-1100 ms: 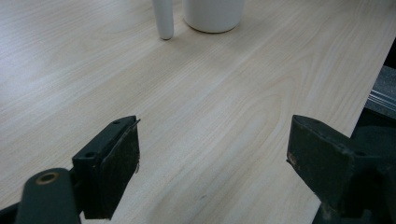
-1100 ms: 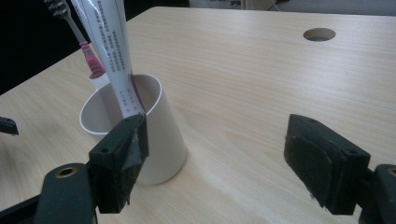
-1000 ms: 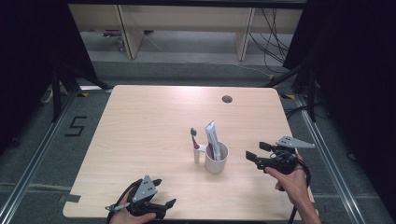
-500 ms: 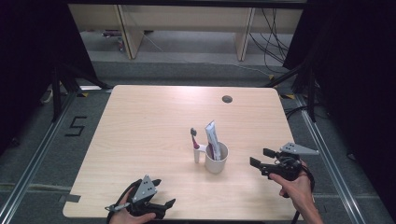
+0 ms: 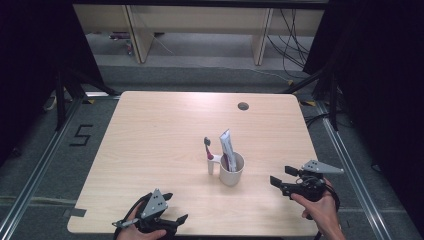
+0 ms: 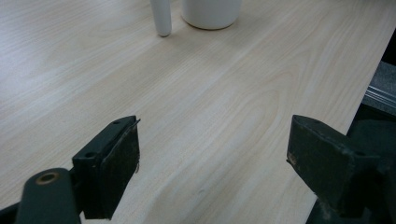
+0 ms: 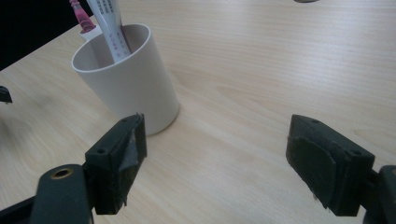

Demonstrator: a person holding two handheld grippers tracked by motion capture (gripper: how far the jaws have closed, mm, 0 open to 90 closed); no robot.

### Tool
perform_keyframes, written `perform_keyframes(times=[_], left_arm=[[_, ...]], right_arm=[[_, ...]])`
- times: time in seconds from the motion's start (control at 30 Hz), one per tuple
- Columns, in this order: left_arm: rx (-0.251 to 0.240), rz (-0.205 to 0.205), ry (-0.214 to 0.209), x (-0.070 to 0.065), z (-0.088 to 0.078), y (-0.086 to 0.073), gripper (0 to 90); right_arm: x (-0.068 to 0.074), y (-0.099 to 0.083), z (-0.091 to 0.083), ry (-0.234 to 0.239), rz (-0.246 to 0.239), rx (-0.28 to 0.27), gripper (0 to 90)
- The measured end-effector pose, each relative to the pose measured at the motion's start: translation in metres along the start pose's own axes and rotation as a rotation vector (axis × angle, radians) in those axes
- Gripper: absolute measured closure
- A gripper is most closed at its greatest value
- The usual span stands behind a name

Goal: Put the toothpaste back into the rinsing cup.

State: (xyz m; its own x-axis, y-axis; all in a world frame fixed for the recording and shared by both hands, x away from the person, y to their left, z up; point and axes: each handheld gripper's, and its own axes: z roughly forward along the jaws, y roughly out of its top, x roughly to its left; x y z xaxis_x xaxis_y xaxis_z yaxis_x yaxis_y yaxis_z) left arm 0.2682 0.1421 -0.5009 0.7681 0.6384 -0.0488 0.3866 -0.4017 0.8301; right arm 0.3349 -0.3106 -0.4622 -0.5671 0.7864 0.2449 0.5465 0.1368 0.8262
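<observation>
A white cup (image 5: pixel 232 171) stands right of the table's middle with a white toothpaste tube (image 5: pixel 227 146) upright in it. A toothbrush (image 5: pixel 208 152) with a pink head and white handle stands upright against the cup's left side. My right gripper (image 5: pixel 283 176) is open to the right of the cup, apart from it, jaws pointing at it. In the right gripper view the cup (image 7: pixel 129 80), the tube (image 7: pixel 110 27) and the brush (image 7: pixel 80 11) lie ahead of the open right gripper (image 7: pixel 215 163). My left gripper (image 5: pixel 175 207) is open at the near edge, holding nothing; in its own view the left gripper (image 6: pixel 212 168) faces the cup's base (image 6: pixel 211 11).
The light wooden table (image 5: pixel 160 135) has a dark cable hole (image 5: pixel 243 106) at the back right. Its right edge shows in the left gripper view. Dark floor, metal rails and shelving legs surround the table.
My right gripper has drawn back from the cup, toward the near edge and slightly right. The left gripper has barely moved.
</observation>
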Motion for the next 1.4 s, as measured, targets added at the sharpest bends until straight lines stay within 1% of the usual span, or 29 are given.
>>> perform_keyframes(times=[0.1,0.13,0.17,0.2,0.23,0.3,0.33,0.37,0.4,0.43,0.5,0.53,0.57,0.6,0.7,0.73,0.8,0.83,0.87,0.9,0.93,0.97,1.03,1.07,1.1,1.2,1.27,1.33,1.4], left_arm=[[0.001,0.003,0.007,0.000,-0.001,-0.001,16.6],[-0.001,0.000,0.007,0.000,-0.001,-0.001,16.6],[-0.007,-0.007,0.008,-0.001,-0.001,-0.001,16.6],[0.017,0.013,0.011,0.001,-0.003,-0.001,16.6],[0.018,0.012,0.011,0.001,-0.004,-0.001,16.6],[0.003,-0.007,0.013,0.000,-0.003,-0.002,16.6],[0.007,-0.004,0.016,0.000,-0.003,-0.002,16.6],[0.000,-0.015,0.015,0.000,-0.003,-0.002,16.6],[0.003,-0.012,0.017,0.000,-0.004,-0.002,16.6],[0.006,-0.012,0.018,0.000,-0.004,-0.003,16.6],[0.011,-0.008,0.024,0.000,-0.005,-0.003,16.6],[0.011,-0.008,0.024,0.000,-0.005,-0.003,16.6],[0.008,-0.012,0.022,0.000,-0.005,-0.003,16.6],[0.011,-0.009,0.024,0.000,-0.005,-0.003,16.6],[0.014,-0.003,0.024,0.001,-0.006,-0.003,16.6],[0.014,-0.001,0.024,0.002,-0.006,-0.003,16.6],[0.009,-0.005,0.023,0.001,-0.005,-0.004,16.6],[0.010,-0.004,0.020,0.001,-0.005,-0.004,16.6],[0.014,-0.001,0.024,0.001,-0.005,-0.003,16.6],[0.019,0.000,0.026,0.001,-0.006,-0.003,16.6],[0.013,-0.001,0.026,0.001,-0.005,-0.003,16.6],[0.010,-0.001,0.022,0.001,-0.005,-0.003,16.6],[0.013,-0.001,0.025,0.001,-0.005,-0.003,16.6],[0.014,0.000,0.026,0.001,-0.005,-0.003,16.6],[0.021,0.000,0.027,0.001,-0.006,-0.003,16.6],[0.021,0.001,0.026,0.001,-0.006,-0.003,16.6],[0.015,-0.001,0.028,0.001,-0.005,-0.004,16.6],[0.011,-0.006,0.022,0.001,-0.005,-0.004,16.6],[0.014,-0.005,0.022,0.001,-0.005,-0.004,16.6]], right_arm=[[0.000,-0.004,-0.004,-0.005,0.016,0.013,20.2],[-0.001,-0.006,-0.004,-0.004,-0.004,-0.006,20.1],[0.000,-0.007,-0.004,-0.002,0.012,-0.006,19.9],[-0.001,-0.007,-0.006,-0.003,-0.003,0.011,19.8],[-0.001,-0.008,-0.006,-0.008,-0.011,0.006,19.5],[0.000,-0.010,-0.006,0.003,-0.001,0.012,19.0],[0.003,-0.011,-0.008,0.003,0.028,0.024,19.0],[0.001,-0.012,-0.006,-0.001,-0.001,0.003,18.9],[0.002,-0.012,-0.008,0.004,-0.005,0.014,18.9],[0.005,-0.014,-0.007,0.015,0.029,0.006,18.8],[0.003,-0.015,-0.007,-0.001,-0.016,0.007,18.7],[0.006,-0.016,-0.008,0.002,0.022,0.031,18.6],[0.005,-0.017,-0.008,0.006,-0.008,0.019,18.5],[0.008,-0.019,-0.007,0.001,0.012,0.017,18.5],[0.008,-0.021,-0.010,-0.008,-0.026,0.031,18.3],[0.011,-0.023,-0.010,-0.002,-0.011,0.023,18.2],[0.011,-0.025,-0.013,-0.005,-0.032,0.037,18.2],[0.014,-0.028,-0.012,0.001,-0.005,0.032,18.2],[0.015,-0.029,-0.014,-0.001,-0.008,0.045,18.2],[0.013,-0.030,-0.015,-0.015,-0.044,0.056,18.2],[0.014,-0.032,-0.015,-0.014,-0.043,0.055,18.2],[0.017,-0.034,-0.016,-0.008,-0.008,0.072,18.1],[0.016,-0.037,-0.017,-0.019,-0.062,0.083,17.1],[0.019,-0.039,-0.017,-0.008,-0.034,0.095,17.0],[0.020,-0.040,-0.017,-0.013,-0.067,0.099,17.0],[0.026,-0.044,-0.017,-0.003,-0.070,0.121,16.7],[0.027,-0.046,-0.017,0.005,-0.096,0.132,16.4],[0.031,-0.049,-0.017,0.012,-0.079,0.150,16.3],[0.031,-0.051,-0.018,0.017,-0.109,0.159,16.3]])
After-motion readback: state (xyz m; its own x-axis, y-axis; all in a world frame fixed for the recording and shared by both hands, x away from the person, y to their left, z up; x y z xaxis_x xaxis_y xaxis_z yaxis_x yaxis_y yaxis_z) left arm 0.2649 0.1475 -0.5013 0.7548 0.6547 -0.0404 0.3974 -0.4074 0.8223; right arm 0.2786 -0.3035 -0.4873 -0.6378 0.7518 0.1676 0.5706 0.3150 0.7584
